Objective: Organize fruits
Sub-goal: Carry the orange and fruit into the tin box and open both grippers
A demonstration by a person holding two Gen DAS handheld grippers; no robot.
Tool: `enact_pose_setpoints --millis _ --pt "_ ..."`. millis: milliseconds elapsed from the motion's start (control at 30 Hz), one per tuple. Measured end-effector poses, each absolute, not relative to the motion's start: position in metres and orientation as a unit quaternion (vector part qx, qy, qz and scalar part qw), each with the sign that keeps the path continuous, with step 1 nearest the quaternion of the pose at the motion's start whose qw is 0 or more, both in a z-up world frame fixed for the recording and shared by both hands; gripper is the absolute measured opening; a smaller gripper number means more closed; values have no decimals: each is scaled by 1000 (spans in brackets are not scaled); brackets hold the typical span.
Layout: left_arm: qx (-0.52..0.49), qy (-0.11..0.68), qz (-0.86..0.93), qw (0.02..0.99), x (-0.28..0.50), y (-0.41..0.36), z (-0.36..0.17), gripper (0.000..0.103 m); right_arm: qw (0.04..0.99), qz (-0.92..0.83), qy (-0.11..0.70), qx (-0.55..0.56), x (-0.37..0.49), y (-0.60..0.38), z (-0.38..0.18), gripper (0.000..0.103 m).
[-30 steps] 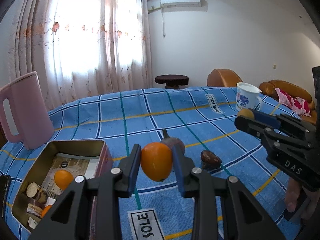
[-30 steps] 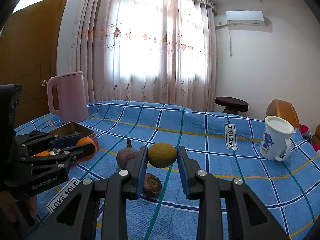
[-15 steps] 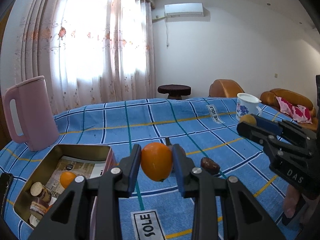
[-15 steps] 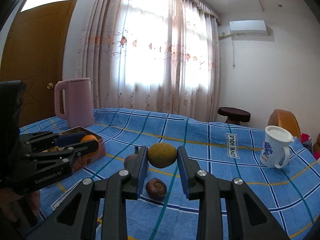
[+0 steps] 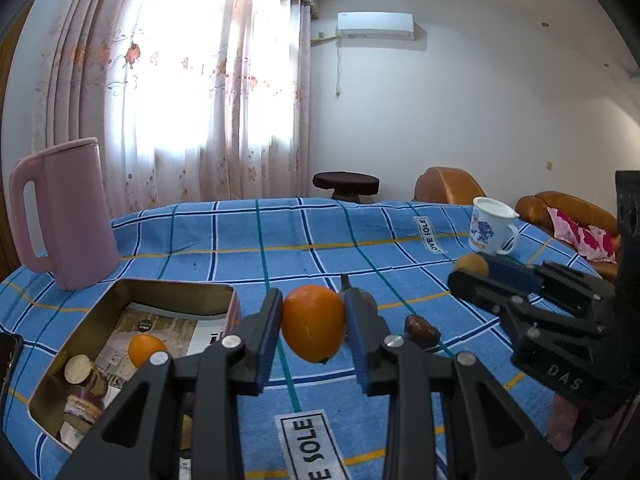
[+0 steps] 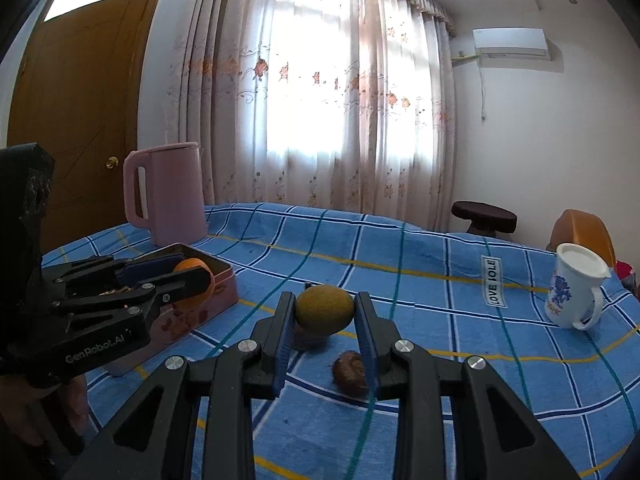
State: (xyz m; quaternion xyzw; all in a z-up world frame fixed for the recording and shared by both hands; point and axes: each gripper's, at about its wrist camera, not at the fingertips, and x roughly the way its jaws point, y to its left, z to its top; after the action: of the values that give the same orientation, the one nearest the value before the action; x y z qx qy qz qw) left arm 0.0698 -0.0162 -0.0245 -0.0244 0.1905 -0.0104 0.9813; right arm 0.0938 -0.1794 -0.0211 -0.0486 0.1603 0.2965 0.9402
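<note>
My left gripper (image 5: 313, 320) is shut on an orange (image 5: 313, 323) and holds it above the blue checked cloth, just right of the open metal tin (image 5: 176, 284). The tin holds another orange (image 5: 145, 350) and some brown items. My right gripper (image 6: 325, 314) is shut on a yellow-green fruit (image 6: 325, 314), held above the cloth. A brown fruit (image 6: 351, 367) lies on the cloth below it; it also shows in the left wrist view (image 5: 420, 330). A purple fruit (image 5: 366, 304) with a stem sits mostly hidden behind the left fingers.
A pink kettle (image 5: 64, 212) stands at the back left beside the tin. A white mug (image 5: 490, 226) with a blue print stands at the right. The left gripper with its orange appears in the right wrist view (image 6: 188, 280) over the tin (image 6: 224, 276).
Both grippers have risen and tilted up with their fruits still held; the tin, the fruits on the cloth and the mug sit lower in view.
</note>
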Motion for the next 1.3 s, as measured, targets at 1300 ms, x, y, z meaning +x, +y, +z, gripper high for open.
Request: enact_pose_setpoints --millis 1300 --pt "-84 274 95 953 61 146 -37 33 851 436 255 -140 85 13 -44 32"
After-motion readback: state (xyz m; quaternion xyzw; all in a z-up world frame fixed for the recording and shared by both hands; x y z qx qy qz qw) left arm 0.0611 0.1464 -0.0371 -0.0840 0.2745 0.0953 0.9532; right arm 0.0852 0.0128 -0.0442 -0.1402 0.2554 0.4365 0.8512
